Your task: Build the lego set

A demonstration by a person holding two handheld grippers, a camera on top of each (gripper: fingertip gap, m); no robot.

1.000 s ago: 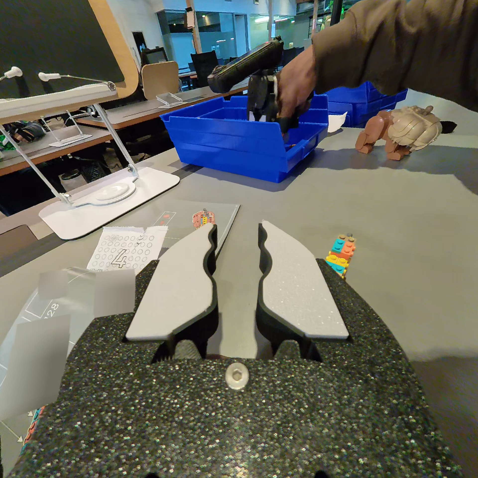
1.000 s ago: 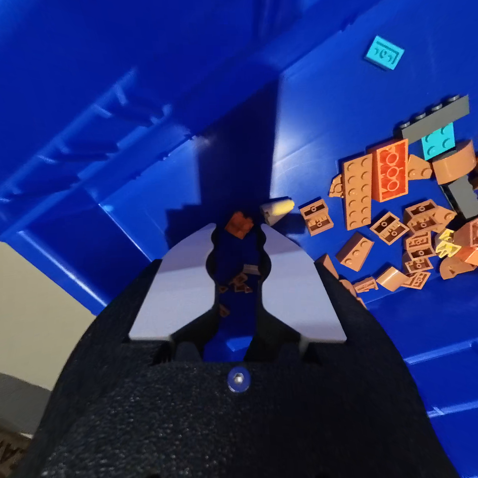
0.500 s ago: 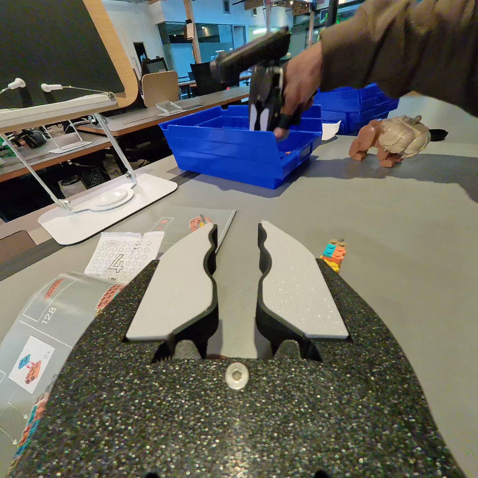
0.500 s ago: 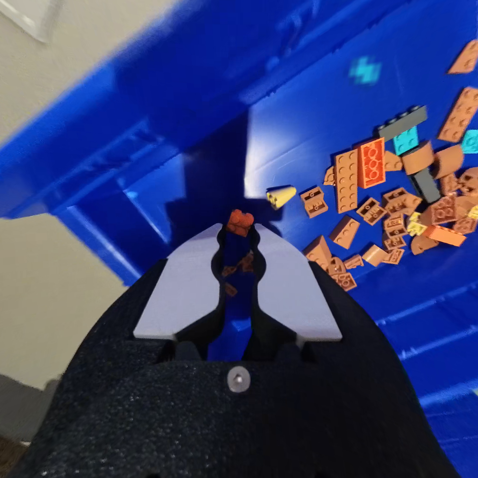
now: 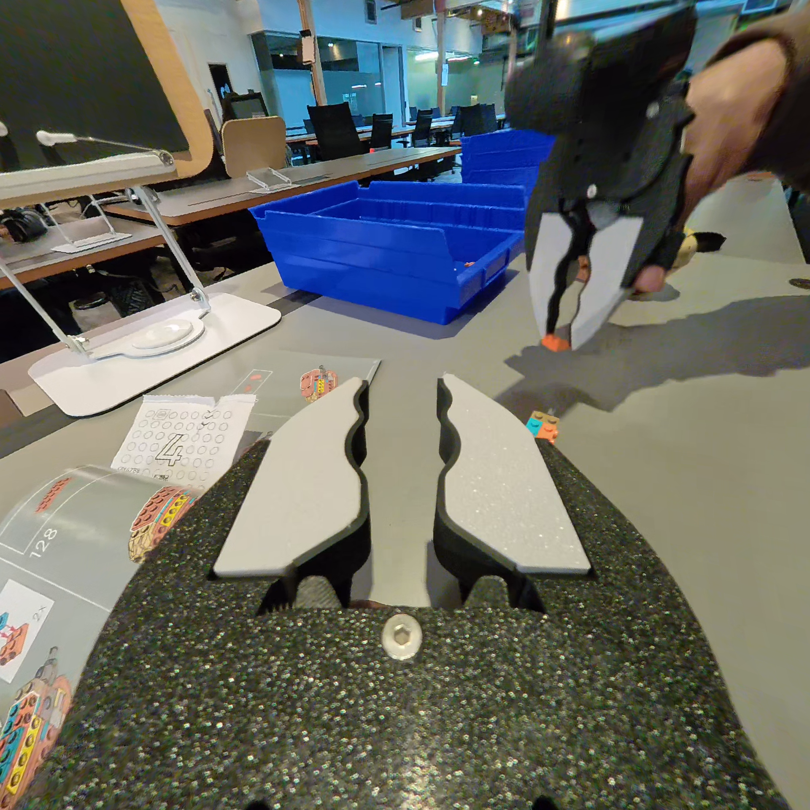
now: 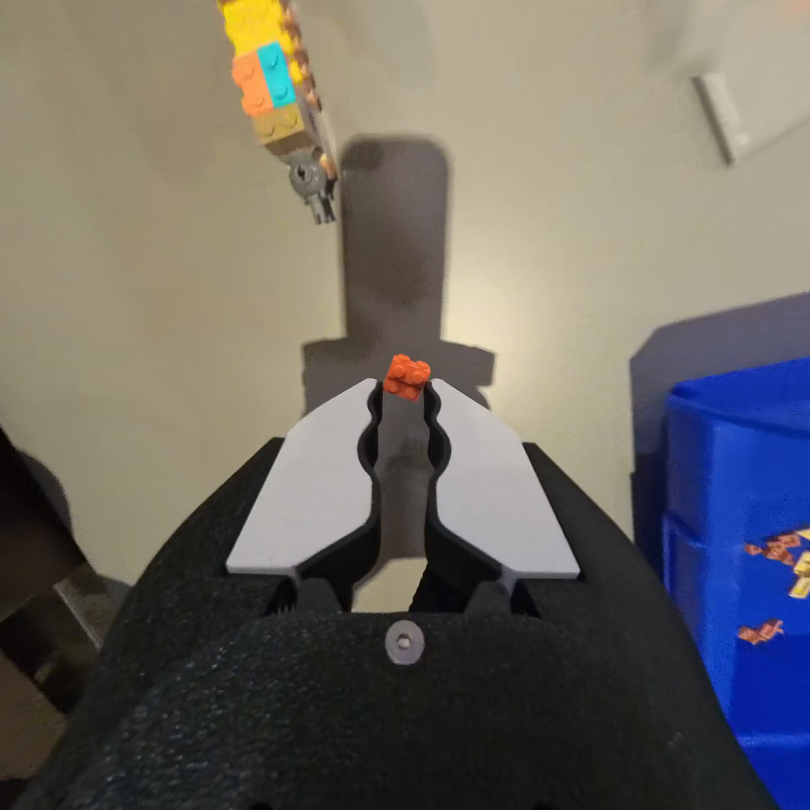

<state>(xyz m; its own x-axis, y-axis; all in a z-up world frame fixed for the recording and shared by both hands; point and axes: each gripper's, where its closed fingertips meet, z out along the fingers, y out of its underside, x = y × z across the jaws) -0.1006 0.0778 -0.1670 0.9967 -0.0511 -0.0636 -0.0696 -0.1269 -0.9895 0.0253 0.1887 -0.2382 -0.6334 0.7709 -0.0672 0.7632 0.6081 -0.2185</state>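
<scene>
Right wrist view: my right tongs [image 6: 404, 382] pinch an orange brick [image 6: 406, 378] by its tips; left tongs [image 5: 401, 385] gape, idle. Such a shallow grip could let it twist or drop before reaching the build [image 6: 272, 85].

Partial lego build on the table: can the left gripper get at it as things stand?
Probably yes. The left gripper is open and empty, and the partial build lies on bare table just right of its right finger. The right gripper, holding an orange brick, hovers farther back.
</scene>
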